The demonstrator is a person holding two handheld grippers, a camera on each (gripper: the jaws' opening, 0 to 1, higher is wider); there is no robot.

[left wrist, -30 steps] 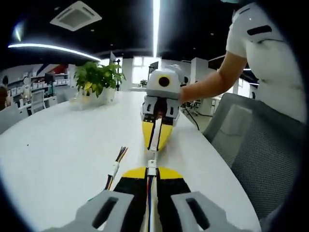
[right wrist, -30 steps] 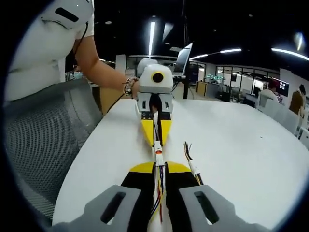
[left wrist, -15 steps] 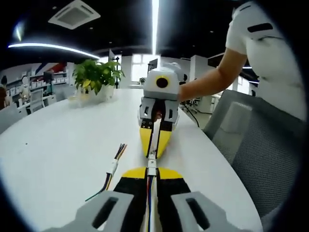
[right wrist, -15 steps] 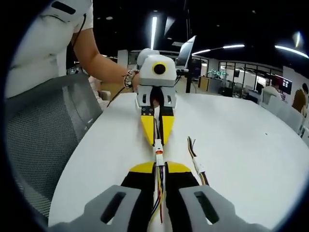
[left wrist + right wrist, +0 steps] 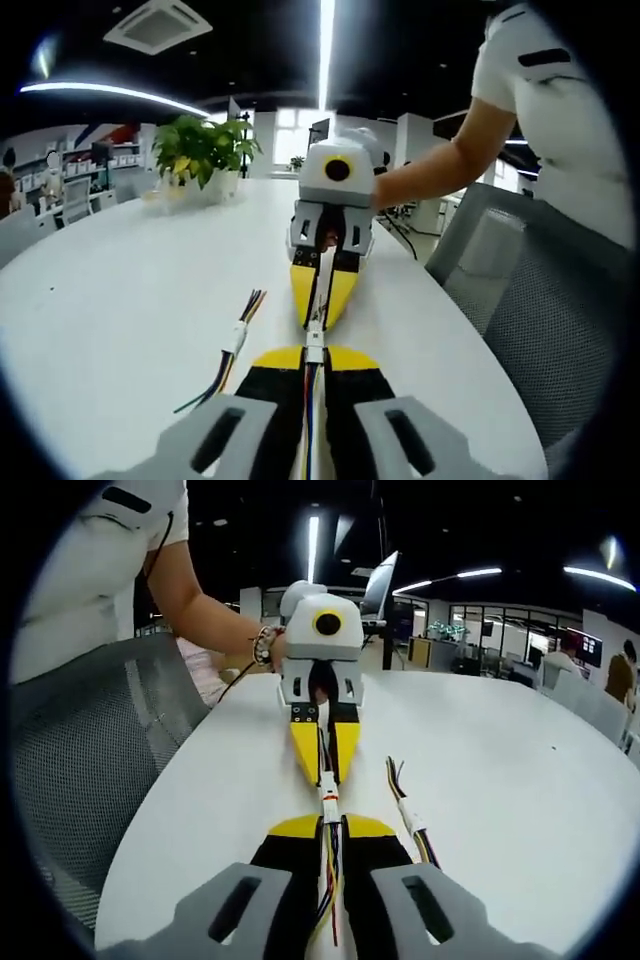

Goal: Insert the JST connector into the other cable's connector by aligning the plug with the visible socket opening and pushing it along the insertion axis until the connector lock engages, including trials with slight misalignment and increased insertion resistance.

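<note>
In the left gripper view my left gripper (image 5: 311, 353) is shut on a cable with a white JST connector (image 5: 314, 340) poking out past its yellow tips. Facing it tip to tip, the right gripper (image 5: 319, 316) is held by a person's hand and is shut on the other cable. The right gripper view mirrors this: my right gripper (image 5: 330, 824) grips coloured wires ending in a white connector (image 5: 329, 802), and the left gripper (image 5: 326, 781) points straight at it. The two connector pieces meet in the small gap between the tips. I cannot tell whether they are locked.
A spare wire bundle with a white connector (image 5: 236, 343) (image 5: 408, 815) lies on the white table (image 5: 110, 310) beside the grippers. A potted plant (image 5: 203, 160) stands at the far end. A grey mesh chair (image 5: 530, 300) (image 5: 90, 750) borders the table edge by the person.
The two grippers have closed in slightly along their shared line, so the gap at the connectors is a little smaller. Both views shifted a little.
</note>
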